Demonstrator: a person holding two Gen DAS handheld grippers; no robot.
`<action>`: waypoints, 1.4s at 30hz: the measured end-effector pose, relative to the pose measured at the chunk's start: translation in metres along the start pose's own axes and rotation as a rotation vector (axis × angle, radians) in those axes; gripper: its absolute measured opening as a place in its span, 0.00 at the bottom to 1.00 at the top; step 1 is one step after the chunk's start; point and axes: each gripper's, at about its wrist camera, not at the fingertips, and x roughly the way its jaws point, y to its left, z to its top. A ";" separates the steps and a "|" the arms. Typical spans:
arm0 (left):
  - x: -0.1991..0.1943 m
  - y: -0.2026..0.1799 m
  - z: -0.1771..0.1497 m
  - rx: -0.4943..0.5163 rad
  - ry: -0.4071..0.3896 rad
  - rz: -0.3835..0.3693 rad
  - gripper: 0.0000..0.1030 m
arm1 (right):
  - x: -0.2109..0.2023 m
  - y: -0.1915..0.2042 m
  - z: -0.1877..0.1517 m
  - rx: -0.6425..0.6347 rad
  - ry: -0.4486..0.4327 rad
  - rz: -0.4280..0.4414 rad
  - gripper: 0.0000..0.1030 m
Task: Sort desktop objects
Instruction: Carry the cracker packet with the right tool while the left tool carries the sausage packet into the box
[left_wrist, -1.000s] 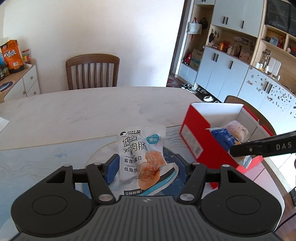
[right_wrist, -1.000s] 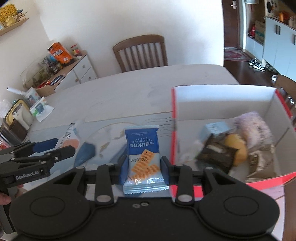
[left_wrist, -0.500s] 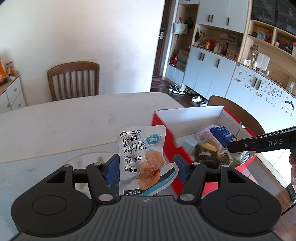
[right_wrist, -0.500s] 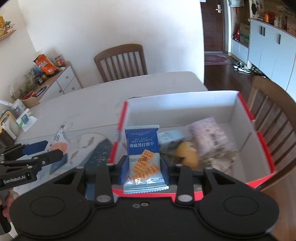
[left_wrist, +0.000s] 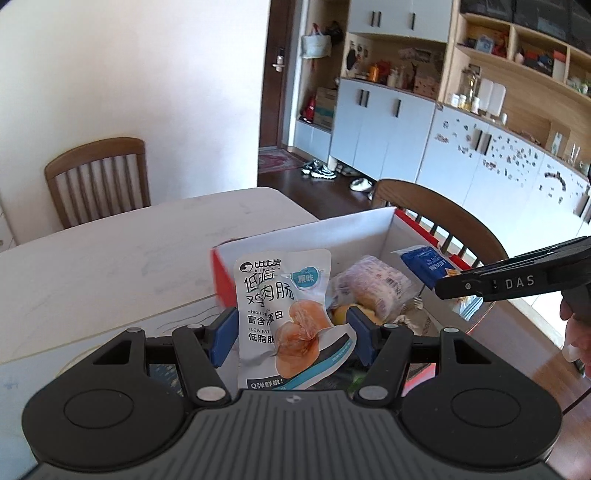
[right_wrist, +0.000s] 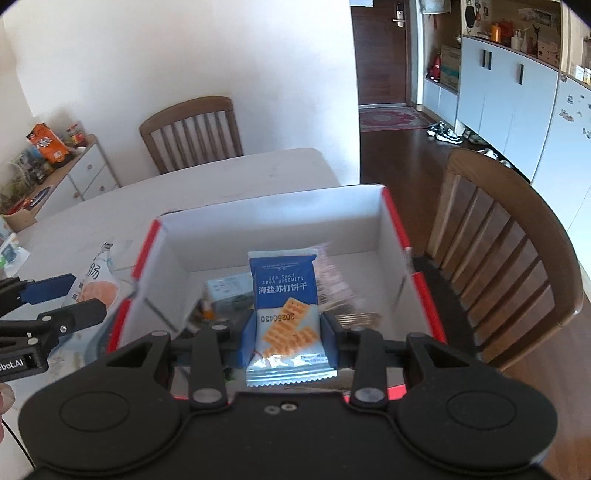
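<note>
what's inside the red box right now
In the red box: a pale mottled wrapped snack, something yellow, a light blue packet. The held biscuit pack and sausage pouch cover the rest.

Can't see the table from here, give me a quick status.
Left gripper shut on chicken sausage pouch. Right gripper shut on biscuit packet, over red box. Nothing blocking.

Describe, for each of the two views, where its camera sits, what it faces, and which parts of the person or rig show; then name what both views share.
Left wrist: on the left claw, facing its held chicken sausage pouch and the red box; the right claw shows.
Right wrist: on the right claw, over the box, gripping the soda biscuit packet; the left claw shows.
Shared: box, both packets, both claws.
</note>
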 end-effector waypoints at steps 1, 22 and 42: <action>0.006 -0.004 0.003 0.005 0.005 -0.002 0.61 | 0.001 -0.003 0.000 0.000 0.000 -0.005 0.35; 0.106 -0.016 0.024 0.035 0.200 0.038 0.61 | 0.048 -0.016 -0.002 -0.062 0.060 -0.022 0.35; 0.130 -0.016 0.025 0.043 0.267 0.031 0.64 | 0.066 -0.010 -0.014 -0.113 0.121 -0.001 0.35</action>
